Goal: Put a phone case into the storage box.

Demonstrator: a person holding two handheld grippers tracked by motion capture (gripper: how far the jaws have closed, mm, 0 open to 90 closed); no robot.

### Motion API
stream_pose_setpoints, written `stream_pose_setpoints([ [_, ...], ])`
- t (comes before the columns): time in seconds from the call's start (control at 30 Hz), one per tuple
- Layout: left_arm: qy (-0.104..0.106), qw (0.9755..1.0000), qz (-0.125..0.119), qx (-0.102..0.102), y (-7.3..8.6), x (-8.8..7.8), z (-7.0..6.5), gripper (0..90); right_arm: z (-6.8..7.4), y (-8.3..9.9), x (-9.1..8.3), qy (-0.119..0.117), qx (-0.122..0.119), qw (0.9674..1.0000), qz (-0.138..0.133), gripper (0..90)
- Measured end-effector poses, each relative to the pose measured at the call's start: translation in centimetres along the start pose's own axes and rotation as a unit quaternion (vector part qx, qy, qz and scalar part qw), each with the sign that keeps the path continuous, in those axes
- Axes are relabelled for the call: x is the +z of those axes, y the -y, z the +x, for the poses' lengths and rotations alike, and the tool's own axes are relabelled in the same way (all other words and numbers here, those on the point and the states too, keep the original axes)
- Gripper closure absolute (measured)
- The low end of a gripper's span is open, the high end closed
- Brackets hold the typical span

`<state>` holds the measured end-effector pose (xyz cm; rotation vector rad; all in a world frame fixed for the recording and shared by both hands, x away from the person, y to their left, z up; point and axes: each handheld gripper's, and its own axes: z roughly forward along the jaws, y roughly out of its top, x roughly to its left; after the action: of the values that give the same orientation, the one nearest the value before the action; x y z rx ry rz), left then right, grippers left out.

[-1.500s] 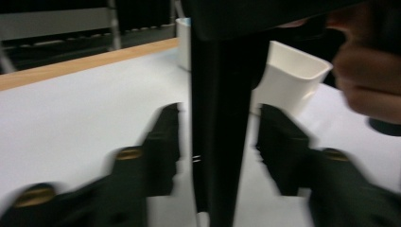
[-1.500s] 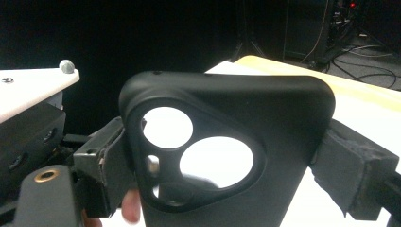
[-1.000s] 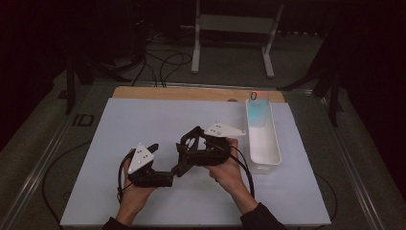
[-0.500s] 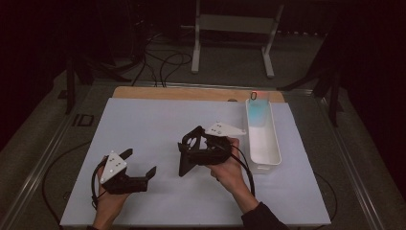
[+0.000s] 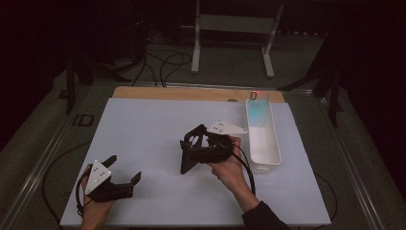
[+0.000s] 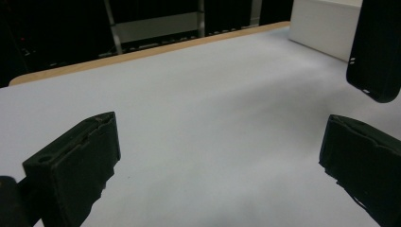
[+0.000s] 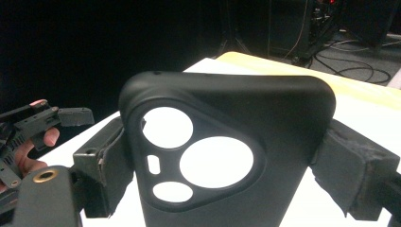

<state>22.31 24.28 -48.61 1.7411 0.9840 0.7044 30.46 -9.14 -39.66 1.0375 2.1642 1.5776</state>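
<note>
Right gripper [image 5: 191, 155] was clamped on the black phone case [image 7: 227, 156] by its long edges, held above mid-table; case looked light, thin, flexible, so side edges seemed safest; left gripper [image 5: 125, 173] sat open, empty, near-left.

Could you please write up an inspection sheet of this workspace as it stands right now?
Surface: white mat on a wooden table, bare apart from the tray.
Job's things: black phone case, held upright above the mat.
Clutter: long white tray along the mat's right side, bluish at its far end.
Grippers: right gripper clamped on the case's two sides; left gripper open and empty at the near left corner.
Cables: one trails from each gripper; more on the floor beyond.
Surroundings: dark room, white stand behind the table.
</note>
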Motion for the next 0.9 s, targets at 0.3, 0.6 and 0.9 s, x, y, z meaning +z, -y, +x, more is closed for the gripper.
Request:
stream_pose_setpoints([
  [0.3, -0.008, 0.9999, -0.008, -0.006, 0.3, 0.0, 0.3, 0.0, -0.7, -0.9, -0.3, 0.019, -0.008, 0.9998, -0.005, 14.4],
  [0.6, -0.001, 1.0, -0.007, -0.005, 0.4, 0.2, 0.1, 0.0, -2.1, -2.0, -0.6, 0.043, -0.002, 0.9989, -0.015, 14.4],
  [0.9, 0.001, 1.0, -0.001, 0.001, 0.4, 0.5, -0.2, 0.0, -3.6, -2.8, -0.6, 0.067, 0.006, 0.9976, -0.017, 14.4],
])
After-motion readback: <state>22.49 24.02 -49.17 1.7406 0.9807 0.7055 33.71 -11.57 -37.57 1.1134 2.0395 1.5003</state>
